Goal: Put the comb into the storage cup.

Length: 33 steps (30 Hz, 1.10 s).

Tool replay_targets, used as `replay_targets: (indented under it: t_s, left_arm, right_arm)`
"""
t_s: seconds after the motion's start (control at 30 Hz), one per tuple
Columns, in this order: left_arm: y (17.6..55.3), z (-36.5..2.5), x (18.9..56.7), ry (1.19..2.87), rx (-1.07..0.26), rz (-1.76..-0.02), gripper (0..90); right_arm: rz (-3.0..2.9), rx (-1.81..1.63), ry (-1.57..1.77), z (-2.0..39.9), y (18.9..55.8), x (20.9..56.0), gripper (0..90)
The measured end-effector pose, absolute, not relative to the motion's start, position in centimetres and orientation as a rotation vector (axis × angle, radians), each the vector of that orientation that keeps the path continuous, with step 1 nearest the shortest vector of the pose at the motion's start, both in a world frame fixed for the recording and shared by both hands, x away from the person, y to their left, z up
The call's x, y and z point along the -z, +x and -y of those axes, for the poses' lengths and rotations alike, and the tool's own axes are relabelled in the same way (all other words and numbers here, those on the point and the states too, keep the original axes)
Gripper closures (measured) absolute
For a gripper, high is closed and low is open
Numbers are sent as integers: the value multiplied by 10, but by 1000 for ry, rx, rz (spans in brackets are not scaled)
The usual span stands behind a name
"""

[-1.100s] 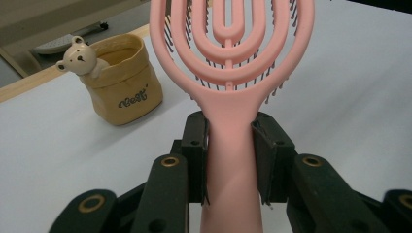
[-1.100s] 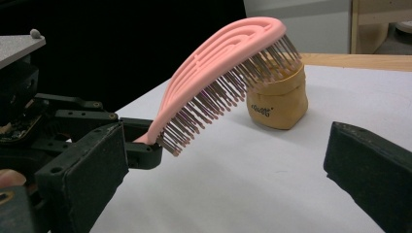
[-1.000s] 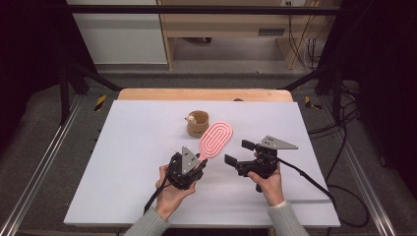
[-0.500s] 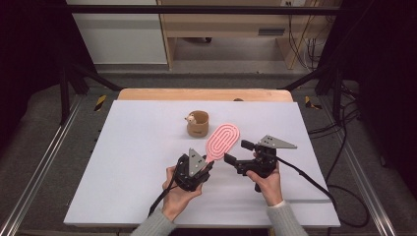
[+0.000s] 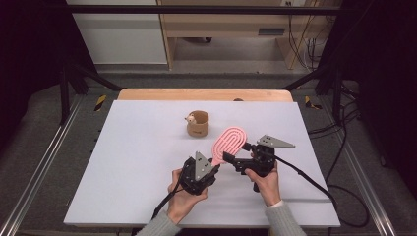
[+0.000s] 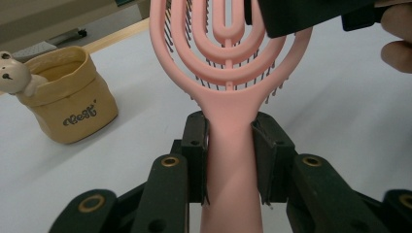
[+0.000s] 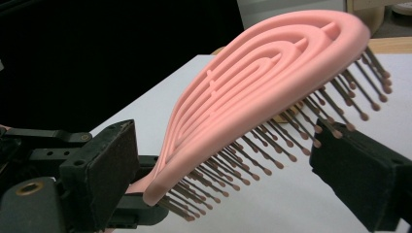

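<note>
From the high view, the pink brush (image 5: 230, 143) is held above the white counter (image 5: 123, 172), its long side running from near-left to far-right. The left gripper (image 5: 209, 174) squeezes the handle. The right gripper (image 5: 231, 160) sits at the brush head.

In the left gripper view, the jaws pinch the handle tight, and the top of the brush (image 6: 228, 58) is cut off. A tan pouch (image 6: 68, 99) stands to the left.

In the right gripper view, the jaws have just been closing around the brush (image 7: 262, 92) without touching it yet.
</note>
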<state>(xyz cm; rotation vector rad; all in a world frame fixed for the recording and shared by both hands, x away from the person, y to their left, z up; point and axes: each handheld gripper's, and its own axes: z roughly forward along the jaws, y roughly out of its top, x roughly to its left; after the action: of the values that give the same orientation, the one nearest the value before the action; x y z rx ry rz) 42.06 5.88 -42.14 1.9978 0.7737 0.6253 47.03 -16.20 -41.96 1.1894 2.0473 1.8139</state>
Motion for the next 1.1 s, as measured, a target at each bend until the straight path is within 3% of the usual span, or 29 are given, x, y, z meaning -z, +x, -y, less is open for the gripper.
replay_targets:
  t_s: [0.33, 1.1]
  left_arm:
    - [418, -55, 424, 2002, -629, -759, 688]
    - [419, -52, 430, 2008, -651, -765, 689]
  right_arm:
    - [-2064, -1824, 1204, 160, 472, 422, 324]
    - [-2121, -1859, 1245, 160, 471, 422, 499]
